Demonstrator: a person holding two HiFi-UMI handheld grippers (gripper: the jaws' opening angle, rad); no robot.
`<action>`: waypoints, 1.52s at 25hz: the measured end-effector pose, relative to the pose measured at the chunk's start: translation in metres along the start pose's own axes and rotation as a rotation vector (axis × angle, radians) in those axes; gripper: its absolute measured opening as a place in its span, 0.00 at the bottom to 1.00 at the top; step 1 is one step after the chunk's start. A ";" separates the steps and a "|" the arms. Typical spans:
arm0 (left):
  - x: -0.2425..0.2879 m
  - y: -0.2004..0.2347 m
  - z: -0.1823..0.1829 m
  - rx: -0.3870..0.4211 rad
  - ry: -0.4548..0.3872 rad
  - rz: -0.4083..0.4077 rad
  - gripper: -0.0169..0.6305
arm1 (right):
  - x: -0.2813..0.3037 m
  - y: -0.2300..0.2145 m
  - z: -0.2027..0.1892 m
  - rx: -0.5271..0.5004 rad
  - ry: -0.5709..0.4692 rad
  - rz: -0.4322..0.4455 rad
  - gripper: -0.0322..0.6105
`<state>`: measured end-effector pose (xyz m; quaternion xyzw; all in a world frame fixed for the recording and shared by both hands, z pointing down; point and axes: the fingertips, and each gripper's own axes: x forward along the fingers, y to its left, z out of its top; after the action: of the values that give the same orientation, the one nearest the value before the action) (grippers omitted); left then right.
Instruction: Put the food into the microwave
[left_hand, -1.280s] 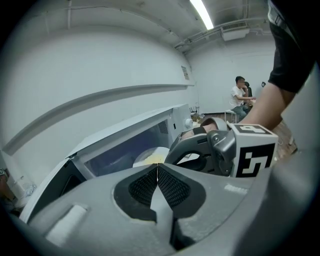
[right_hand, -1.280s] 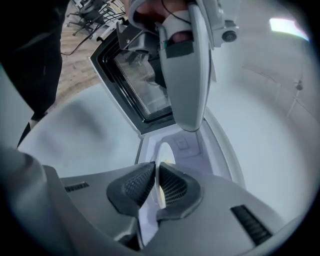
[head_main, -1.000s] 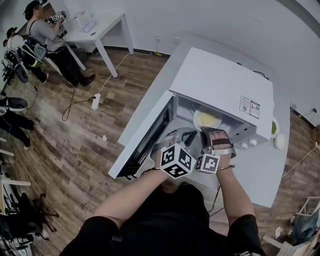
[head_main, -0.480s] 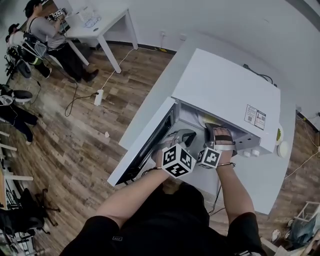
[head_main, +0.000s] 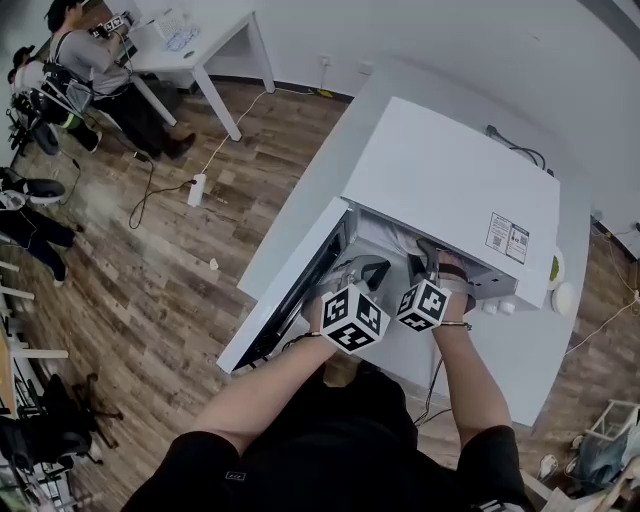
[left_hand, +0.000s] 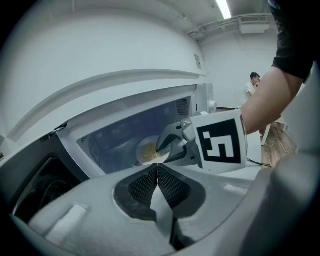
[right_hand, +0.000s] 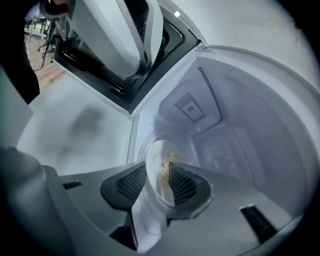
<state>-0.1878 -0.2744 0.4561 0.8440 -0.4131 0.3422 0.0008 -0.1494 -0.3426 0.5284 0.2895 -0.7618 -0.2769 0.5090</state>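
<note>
The white microwave (head_main: 450, 180) stands on a white counter with its door (head_main: 290, 290) swung open to the left. A white plate of yellowish food (right_hand: 162, 172) rests on the turntable inside, also seen in the left gripper view (left_hand: 147, 151). My right gripper (right_hand: 157, 182) reaches into the cavity and its jaws have just been opening; the plate's rim stands between the parted pads. In the head view the right gripper (head_main: 425, 262) is partly hidden under the microwave's top, and so is the plate. My left gripper (left_hand: 157, 170) hovers shut and empty before the opening (head_main: 365, 270).
A small dish with something green (head_main: 553, 268) and a white round lid (head_main: 563, 298) sit on the counter right of the microwave. People sit at a white table (head_main: 190, 40) far left. A power strip (head_main: 196, 190) and cables lie on the wooden floor.
The right gripper has gone deeper into the microwave with the plate, which is now hidden under the top in the head view. Its marker cube has rolled. The left gripper barely shifted.
</note>
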 end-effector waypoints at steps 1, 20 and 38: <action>-0.002 0.000 0.001 -0.001 0.000 0.000 0.04 | -0.004 0.003 -0.002 0.006 0.000 0.008 0.28; -0.024 0.002 0.007 -0.024 0.010 0.026 0.04 | 0.006 0.001 -0.010 0.334 0.011 0.219 0.14; -0.113 -0.037 0.061 -0.015 -0.154 -0.112 0.04 | -0.139 0.010 0.048 0.539 -0.207 0.149 0.15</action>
<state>-0.1751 -0.1887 0.3547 0.8894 -0.3668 0.2727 -0.0053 -0.1525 -0.2292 0.4349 0.3279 -0.8749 -0.0547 0.3523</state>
